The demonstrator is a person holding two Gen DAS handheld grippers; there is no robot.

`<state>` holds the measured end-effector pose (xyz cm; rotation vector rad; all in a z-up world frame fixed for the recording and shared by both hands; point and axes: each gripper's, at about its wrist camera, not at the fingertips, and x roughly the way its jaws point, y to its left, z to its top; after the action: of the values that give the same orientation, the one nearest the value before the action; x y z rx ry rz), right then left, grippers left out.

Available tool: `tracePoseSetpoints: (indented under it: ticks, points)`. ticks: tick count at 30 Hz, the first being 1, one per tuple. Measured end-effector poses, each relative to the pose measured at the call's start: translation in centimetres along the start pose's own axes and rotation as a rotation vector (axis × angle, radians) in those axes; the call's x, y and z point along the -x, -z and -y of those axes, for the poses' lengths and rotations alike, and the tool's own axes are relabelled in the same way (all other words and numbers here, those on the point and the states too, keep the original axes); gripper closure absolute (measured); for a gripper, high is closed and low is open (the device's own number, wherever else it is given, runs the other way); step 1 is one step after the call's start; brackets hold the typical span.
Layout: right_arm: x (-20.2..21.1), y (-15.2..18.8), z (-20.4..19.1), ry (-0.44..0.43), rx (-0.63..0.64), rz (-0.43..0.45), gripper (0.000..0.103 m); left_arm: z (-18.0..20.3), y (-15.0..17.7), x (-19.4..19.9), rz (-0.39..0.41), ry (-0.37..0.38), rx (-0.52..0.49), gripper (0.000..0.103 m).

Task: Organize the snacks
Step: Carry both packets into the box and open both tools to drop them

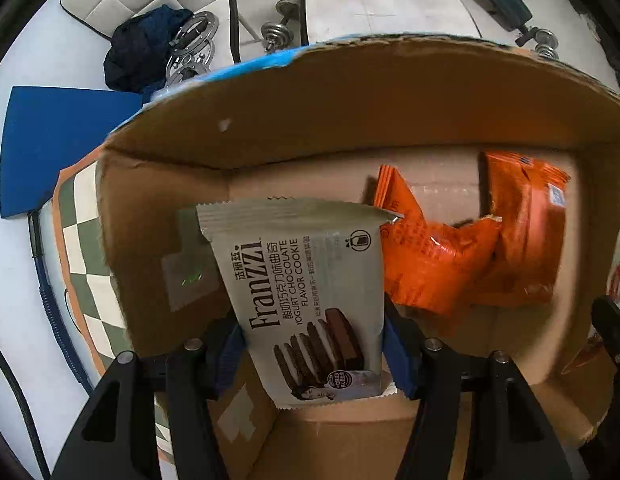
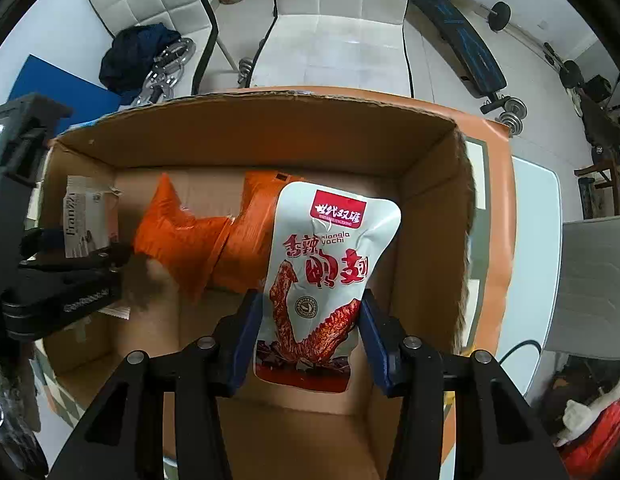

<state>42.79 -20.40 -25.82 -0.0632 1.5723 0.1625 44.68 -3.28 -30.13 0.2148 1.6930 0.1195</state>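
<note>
Cut off by the left claw point(image 1: 314, 350): lower edges of the grey Franzzi cookie packet point(image 1: 305, 300), clamped between blue pads, held over the cardboard box point(image 1: 350, 120) near its left wall. Clenched too, the right claw point(image 2: 310, 334), on a glossy white duck-wing pouch point(image 2: 326, 272) above crinkled orange packets point(image 2: 213, 240) on the box floor

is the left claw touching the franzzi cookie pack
Touching. The left wrist view shows the left claw with both blue pads pressed against the side edges of the Franzzi cookie pack, holding it over the cardboard box.
</note>
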Motion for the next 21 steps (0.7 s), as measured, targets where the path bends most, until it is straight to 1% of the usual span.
tracePoseSetpoints:
  ticks: [4,10,13,15,17,18,19,20,21]
  points:
    - [-0.9,-1.0,-0.1,0.018,0.008,-0.012,0.052,0.3,-0.8,-0.1,0.005,-0.002,0.005,0.045]
    - [-1.4,-2.1,-0.1,0.038,0.016,-0.019,0.051,0.5,-1.4,0.9,0.026,0.001,0.006,0.043]
    - [-1.6,-2.5,0.1,0.041,0.013,-0.021,0.050,0.3,-1.3,1.3,0.018,0.026,0.028,0.043]
    - [-1.8,-2.8,0.4,0.026,-0.005,-0.039,0.047,0.1,-1.3,1.7,0.023,0.044,0.031,0.042]
    - [-2.1,-3.0,0.6,0.018,-0.020,-0.053,0.044,-0.1,-1.4,2.3,0.052,0.036,0.041,0.034]
    - [-2.0,-2.9,0.9,0.022,-0.029,-0.049,0.039,-0.3,-1.4,2.7,0.064,0.037,0.050,0.031]
    - [-1.9,-2.9,1.1,0.024,-0.037,-0.044,0.035,-0.4,-1.4,3.1,0.073,0.044,0.058,0.025]
    - [-1.9,-2.9,1.3,0.020,-0.043,-0.042,0.027,-0.6,-1.3,3.4,0.082,0.052,0.066,0.020]
    - [-1.9,-2.9,1.4,0.014,-0.049,-0.042,0.024,-0.7,-1.2,3.9,0.095,0.052,0.071,0.018]
